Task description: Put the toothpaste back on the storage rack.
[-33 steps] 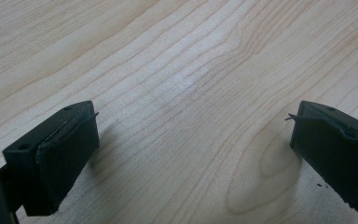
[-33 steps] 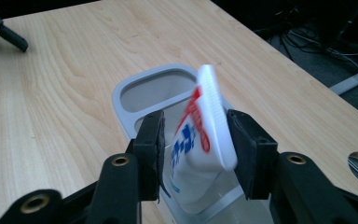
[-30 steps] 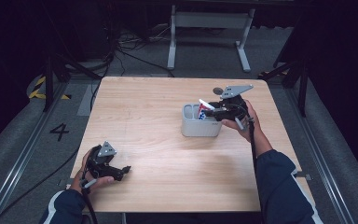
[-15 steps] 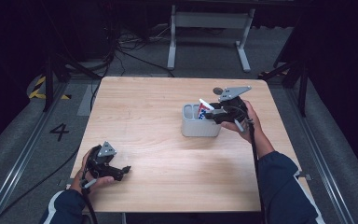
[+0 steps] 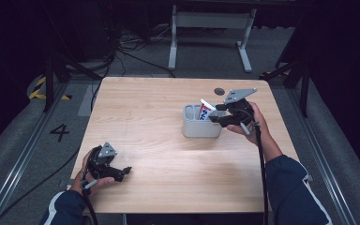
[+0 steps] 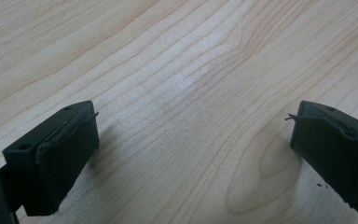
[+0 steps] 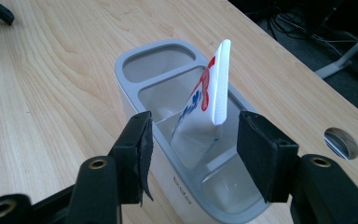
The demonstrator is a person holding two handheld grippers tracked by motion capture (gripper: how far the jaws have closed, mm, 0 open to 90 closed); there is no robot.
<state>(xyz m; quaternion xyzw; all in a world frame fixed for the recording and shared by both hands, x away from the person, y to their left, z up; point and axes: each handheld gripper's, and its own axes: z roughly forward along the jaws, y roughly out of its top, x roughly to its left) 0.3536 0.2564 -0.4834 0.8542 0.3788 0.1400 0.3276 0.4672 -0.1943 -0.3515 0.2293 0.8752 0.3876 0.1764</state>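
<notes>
A grey divided holder (image 5: pixel 201 130) (image 7: pixel 131 108) stands right of the table's middle. A white toothpaste tube (image 5: pixel 206 110) (image 7: pixel 200 109) with red and blue print stands in its middle compartment, crimped end up and leaning. My right gripper (image 5: pixel 217 119) (image 7: pixel 193 140) is at the holder's right end. Its jaws have just been opening and now stand on either side of the tube's top, with a gap to each pad. My left gripper (image 5: pixel 124 172) (image 6: pixel 191 149) rests low over the bare wood near the front left corner, open wide with nothing between its pads.
The wooden table (image 5: pixel 145 117) has a round cable hole (image 5: pixel 219 91) (image 7: pixel 340 143) behind the holder. The holder's other compartments look empty. Dark floor, cables and a metal stand (image 5: pixel 211 28) lie beyond the far edge.
The right gripper's jaws have spread apart and no longer press on the tube, which stays standing in the holder. Both hands have hardly moved.
</notes>
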